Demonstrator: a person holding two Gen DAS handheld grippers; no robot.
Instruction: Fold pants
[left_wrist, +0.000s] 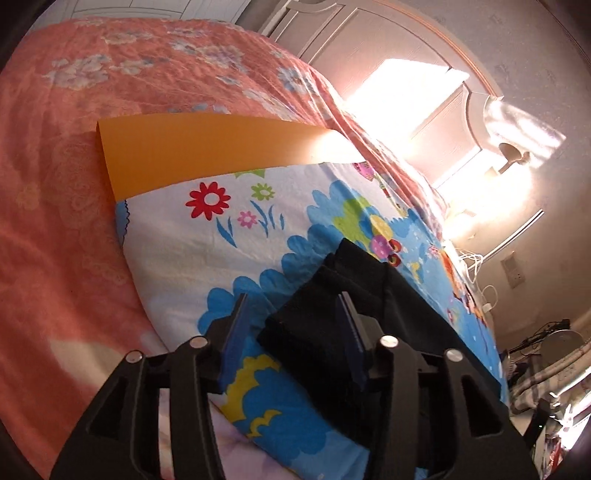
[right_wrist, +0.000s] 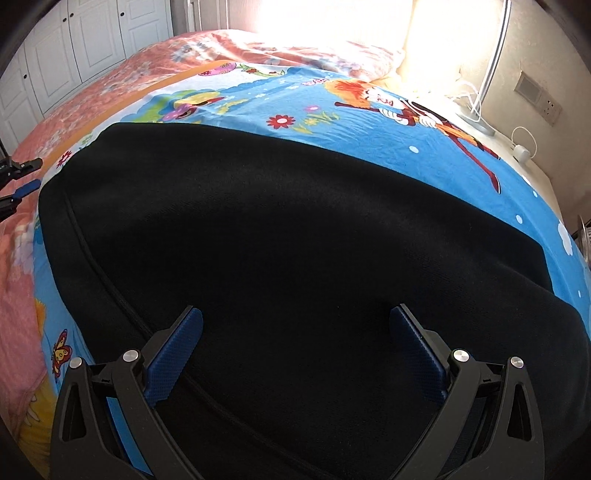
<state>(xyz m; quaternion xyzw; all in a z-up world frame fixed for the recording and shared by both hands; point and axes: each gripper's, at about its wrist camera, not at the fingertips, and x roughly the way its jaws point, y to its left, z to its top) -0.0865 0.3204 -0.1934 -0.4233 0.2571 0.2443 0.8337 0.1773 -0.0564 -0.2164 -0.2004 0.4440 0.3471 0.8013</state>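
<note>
Left wrist view: the left gripper (left_wrist: 291, 321) is seen spread wide around a stacked corner of the black pants (left_wrist: 332, 332), nothing clamped. Layers there suggest a fold already made. Right wrist view alone shows the pants' broad panel on the cartoon blanket (right_wrist: 369, 122), the right gripper (right_wrist: 295, 332) likewise wide; further folds appear left.

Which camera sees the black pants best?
The right wrist view: the black pants fill most of it, spread flat on the cartoon blanket. The left wrist view shows only a folded end between the open jaws.
</note>
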